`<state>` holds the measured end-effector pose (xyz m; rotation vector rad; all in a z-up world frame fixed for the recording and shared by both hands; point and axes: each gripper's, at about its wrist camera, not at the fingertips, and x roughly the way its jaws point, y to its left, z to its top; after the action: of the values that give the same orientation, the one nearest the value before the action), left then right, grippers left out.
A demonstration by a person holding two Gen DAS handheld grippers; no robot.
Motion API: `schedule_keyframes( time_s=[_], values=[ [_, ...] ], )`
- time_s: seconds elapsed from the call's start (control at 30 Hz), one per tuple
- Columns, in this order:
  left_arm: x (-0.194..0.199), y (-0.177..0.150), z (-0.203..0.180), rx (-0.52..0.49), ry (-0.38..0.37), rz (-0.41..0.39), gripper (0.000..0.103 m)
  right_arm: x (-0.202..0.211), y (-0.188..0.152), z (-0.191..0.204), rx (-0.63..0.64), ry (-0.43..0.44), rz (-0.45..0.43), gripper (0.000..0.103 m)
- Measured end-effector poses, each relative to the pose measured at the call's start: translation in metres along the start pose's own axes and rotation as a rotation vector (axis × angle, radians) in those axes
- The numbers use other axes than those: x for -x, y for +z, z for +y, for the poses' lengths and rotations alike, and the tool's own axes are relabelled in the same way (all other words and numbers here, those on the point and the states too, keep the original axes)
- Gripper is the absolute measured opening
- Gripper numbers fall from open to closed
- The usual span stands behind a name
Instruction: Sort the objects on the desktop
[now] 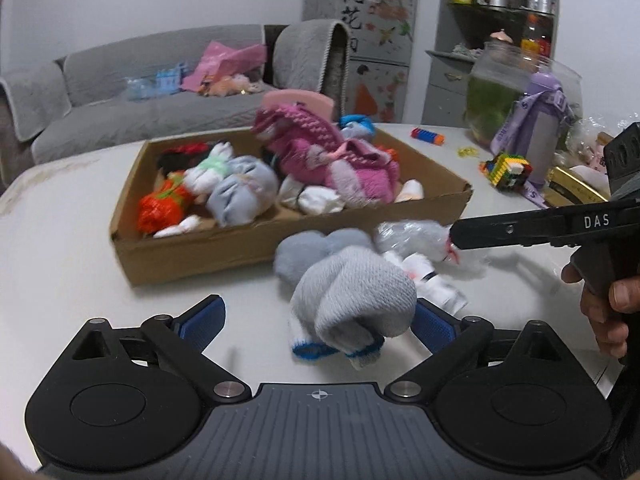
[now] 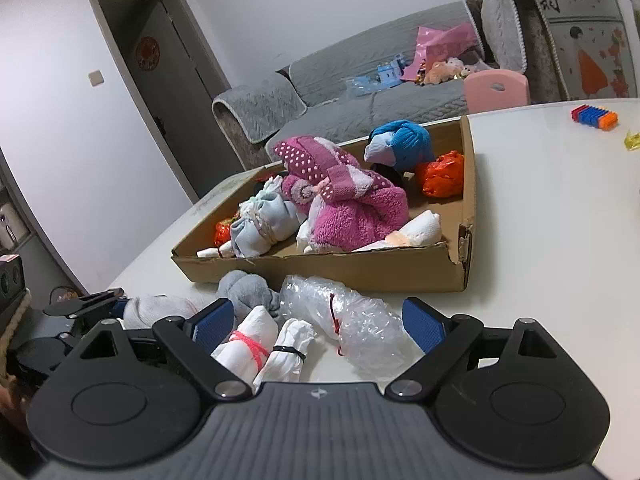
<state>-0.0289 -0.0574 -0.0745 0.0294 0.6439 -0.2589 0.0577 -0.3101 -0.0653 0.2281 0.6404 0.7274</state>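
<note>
Sock bundles are filling the cardboard box (image 2: 360,276) on the white table (image 1: 60,280); the rest are waiting just before it. Both grippers are standing open, gripping nothing: the left gripper (image 1: 318,322) should be closing squarely around the grey sock roll (image 1: 352,296). The right gripper (image 2: 318,326) is straddling two white tied rolls (image 2: 250,344) beside one bubble-wrap bundle (image 2: 352,320).

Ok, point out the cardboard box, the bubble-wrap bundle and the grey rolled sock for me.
cardboard box (image 2: 360,272): right wrist view, on its near wall.
bubble-wrap bundle (image 2: 360,320): right wrist view, on its middle.
grey rolled sock (image 1: 356,292): left wrist view, on its knitted top.
</note>
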Motion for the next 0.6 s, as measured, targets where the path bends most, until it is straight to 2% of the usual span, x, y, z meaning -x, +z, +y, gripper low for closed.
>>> schedule_keyframes(
  time_s=[0.13, 0.3, 0.47, 0.6],
  values=[
    [0.01, -0.001, 0.006, 0.033, 0.03, -0.016, 0.1, -0.007, -0.001, 0.008, 0.027, -0.017, 0.017, 0.091],
    [0.022, -0.003, 0.021, 0.134, 0.074, -0.015, 0.101, -0.015, -0.002, 0.016, 0.063, -0.041, 0.035, 0.091],
    [0.02, -0.004, 0.023, 0.122, 0.081, -0.004, 0.102, -0.024, 0.002, 0.016, 0.062, -0.066, 0.044, 0.091],
    [0.018, -0.005, 0.019, 0.111, 0.04, 0.013, 0.102, -0.031, 0.002, 0.017, 0.063, -0.083, 0.055, 0.091]
  ],
)
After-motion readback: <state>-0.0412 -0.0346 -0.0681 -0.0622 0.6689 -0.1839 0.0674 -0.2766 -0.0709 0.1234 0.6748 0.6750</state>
